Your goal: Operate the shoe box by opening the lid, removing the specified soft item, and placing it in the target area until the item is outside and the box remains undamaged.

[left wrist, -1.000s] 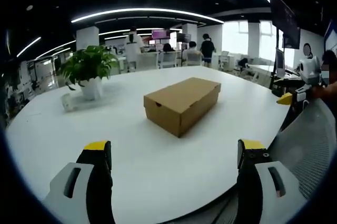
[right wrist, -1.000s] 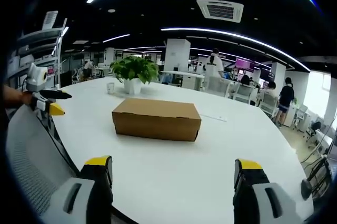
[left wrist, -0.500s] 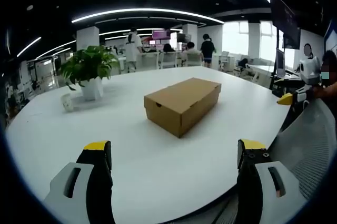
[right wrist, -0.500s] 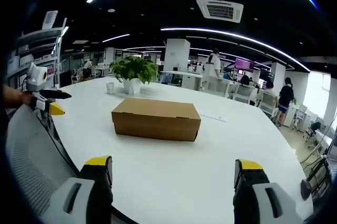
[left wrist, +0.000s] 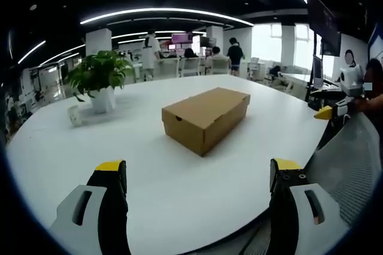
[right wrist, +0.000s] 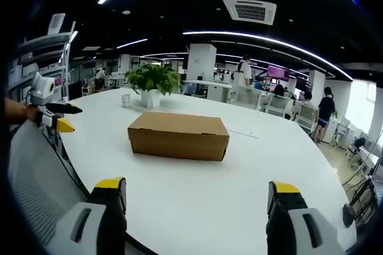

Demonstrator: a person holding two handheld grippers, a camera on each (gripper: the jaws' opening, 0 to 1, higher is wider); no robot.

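1. Since one second ago, nothing on the table (left wrist: 179, 189) has moved; the left gripper view alone has shifted a little, so the box sits slightly further left in it.
2. Shoe box (left wrist: 206, 117): plain brown cardboard, rectangular, matte, lid closed and seated flush; it rests flat near the middle of the smooth white round-edged table, well apart from both grippers.
3. Left gripper (left wrist: 200, 174): jaws spread wide, empty, yellow-tipped black fingers on grey housings.
4. Right gripper (right wrist: 197, 192): jaws likewise wide apart, holding nothing.
5. Potted plant (right wrist: 153, 82): leafy green in a white pot, beyond the box.
6. Box contents are hidden. Mesh chair back (right wrist: 36, 177) is cut off at the frame edge.
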